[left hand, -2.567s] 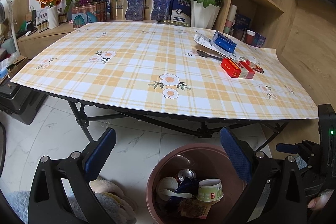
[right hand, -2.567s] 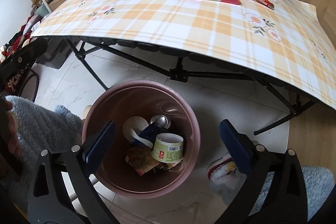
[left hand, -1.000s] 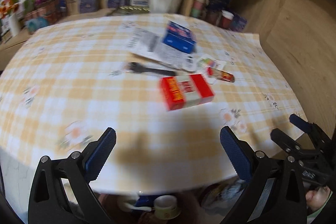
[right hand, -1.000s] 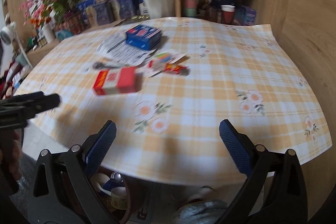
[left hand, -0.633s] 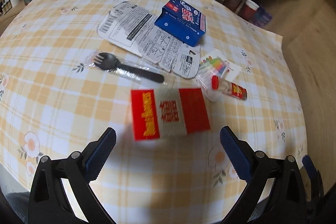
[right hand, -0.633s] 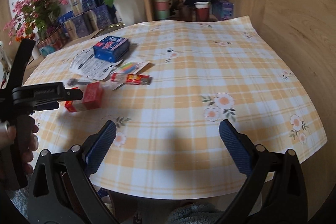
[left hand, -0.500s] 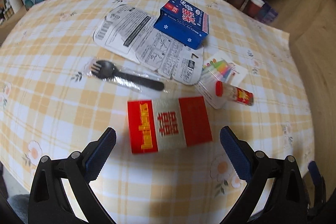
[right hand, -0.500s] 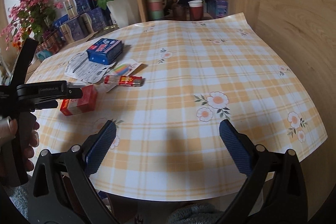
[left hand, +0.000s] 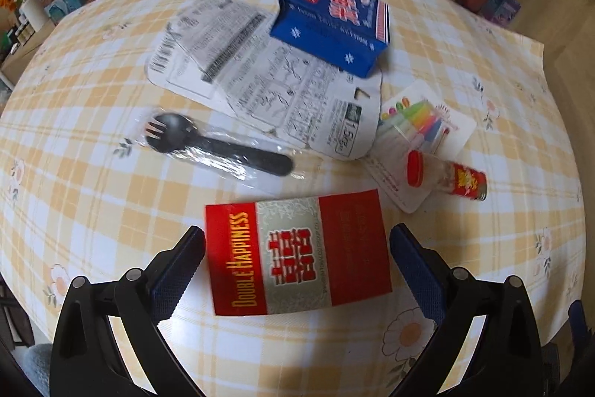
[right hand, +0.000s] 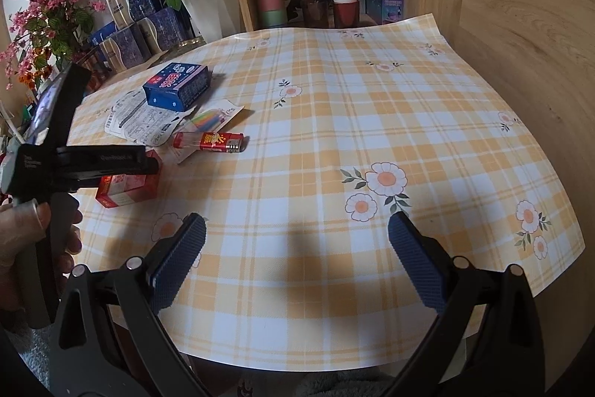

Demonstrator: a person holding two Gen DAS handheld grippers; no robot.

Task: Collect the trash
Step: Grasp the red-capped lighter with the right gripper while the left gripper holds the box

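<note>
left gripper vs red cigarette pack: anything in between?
No. In the left wrist view the red cigarette pack sits directly between the open left gripper fingers; only bare tablecloth shows in the small gaps beside it.

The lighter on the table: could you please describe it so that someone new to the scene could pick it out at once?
On the yellow plaid tablecloth, find the litter cluster by the blue carton. The lighter lies on its side at the cluster's edge, partly on the candle pack. Alone there it is a small cylinder: red cap, clear middle, red label, metal end.
</note>
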